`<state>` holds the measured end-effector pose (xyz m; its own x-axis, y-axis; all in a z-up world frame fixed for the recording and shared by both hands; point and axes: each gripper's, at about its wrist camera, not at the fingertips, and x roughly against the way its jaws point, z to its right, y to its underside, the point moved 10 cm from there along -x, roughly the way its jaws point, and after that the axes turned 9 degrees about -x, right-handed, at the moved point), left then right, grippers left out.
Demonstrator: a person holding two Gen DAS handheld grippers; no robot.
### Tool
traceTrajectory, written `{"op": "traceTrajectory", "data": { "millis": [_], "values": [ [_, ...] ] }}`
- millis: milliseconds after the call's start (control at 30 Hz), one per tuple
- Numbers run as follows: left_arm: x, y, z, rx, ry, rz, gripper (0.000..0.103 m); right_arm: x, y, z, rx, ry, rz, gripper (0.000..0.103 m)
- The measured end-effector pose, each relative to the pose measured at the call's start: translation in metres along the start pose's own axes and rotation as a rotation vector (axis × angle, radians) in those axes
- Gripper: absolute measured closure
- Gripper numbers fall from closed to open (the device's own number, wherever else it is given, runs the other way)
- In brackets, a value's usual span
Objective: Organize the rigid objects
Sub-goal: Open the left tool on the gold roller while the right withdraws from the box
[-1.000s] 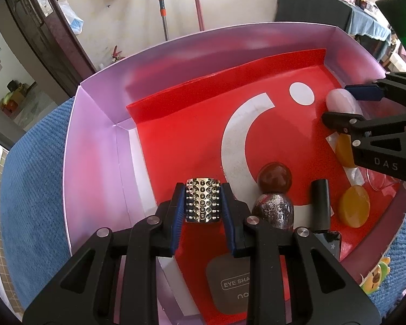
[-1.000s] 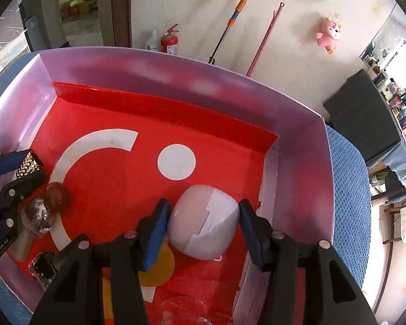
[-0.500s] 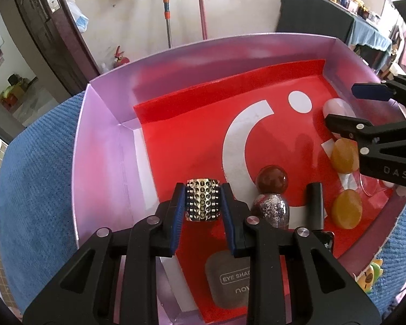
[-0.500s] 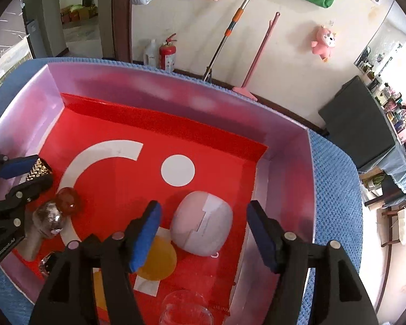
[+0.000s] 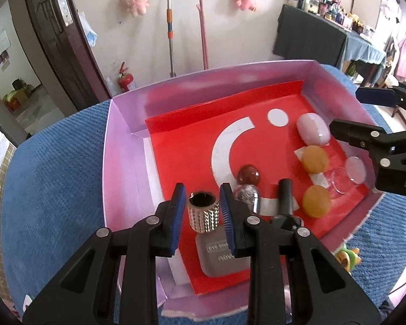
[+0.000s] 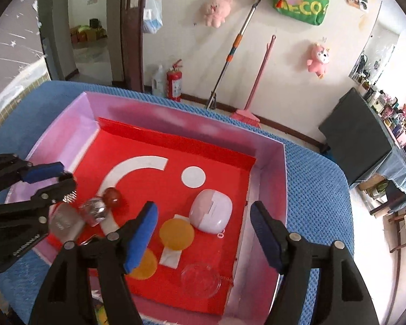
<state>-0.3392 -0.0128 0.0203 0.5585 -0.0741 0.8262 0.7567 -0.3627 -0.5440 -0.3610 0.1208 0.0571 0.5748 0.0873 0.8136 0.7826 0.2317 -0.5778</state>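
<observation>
The studded cap (image 5: 203, 212), a gold cylinder with a dark open top, sits clamped between the blue pads of the left gripper (image 5: 201, 214), over the near left part of the box (image 5: 121, 162), just above the grey case (image 5: 222, 254) marked with eye-shadow lettering. Right of it lie a red bead (image 5: 248, 174), a glittery bottle (image 5: 247, 200) and a black tube (image 5: 285, 196). Further right are two amber discs (image 5: 314, 159) and, far right, the pink pod (image 6: 210, 212) near the box's right wall.

The right gripper (image 6: 203, 233) has just been opening; its jaws stand wide with nothing between them, the pod lying free on the red floor beyond them.

This looks like a placing step: the pod appears set down, the cap in carry. Next, the cap needs a bare patch of red floor, probably the far left, and a gentle lowering so it stands upright before the pads part.
</observation>
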Motion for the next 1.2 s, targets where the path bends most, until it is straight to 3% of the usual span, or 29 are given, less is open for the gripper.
{"op": "traceTrajectory", "data": {
  "millis": [167,300,567,633,667,733,900,1000,1100,1200],
  "values": [
    [-0.001,0.002,-0.001,0.003,-0.018,0.015,0.078,0.025,0.005,-0.005,-0.007,-0.030,0.046,0.029],
    [-0.002,0.004,-0.005,0.036,0.009,0.012,0.078,0.044,0.012,-0.006,-0.022,-0.067,0.072,0.029],
    [0.042,0.012,0.007,0.045,0.007,0.139,0.078,0.088,0.029,-0.001,-0.084,-0.158,0.166,0.020],
    [0.057,0.016,0.013,0.050,0.013,0.180,0.071,0.101,0.035,-0.001,-0.092,-0.168,0.200,0.018],
    [0.068,0.019,0.016,0.055,0.013,0.210,0.051,0.107,0.037,-0.001,-0.093,-0.169,0.216,0.017],
    [0.086,0.022,0.020,0.067,0.004,0.272,0.023,0.120,0.043,-0.001,-0.096,-0.169,0.250,0.014],
    [0.131,0.035,0.035,0.072,-0.031,0.400,0.023,0.146,0.062,0.000,-0.112,-0.176,0.314,0.012],
    [0.151,0.046,0.040,0.095,-0.056,0.457,0.022,0.159,0.079,0.000,-0.118,-0.178,0.351,0.005],
    [0.164,0.059,0.044,0.115,-0.102,0.500,0.013,0.168,0.098,-0.002,-0.114,-0.169,0.378,0.002],
    [0.169,0.073,0.050,0.127,-0.133,0.511,0.012,0.170,0.123,-0.005,-0.123,-0.175,0.387,0.000]
  ]
}}
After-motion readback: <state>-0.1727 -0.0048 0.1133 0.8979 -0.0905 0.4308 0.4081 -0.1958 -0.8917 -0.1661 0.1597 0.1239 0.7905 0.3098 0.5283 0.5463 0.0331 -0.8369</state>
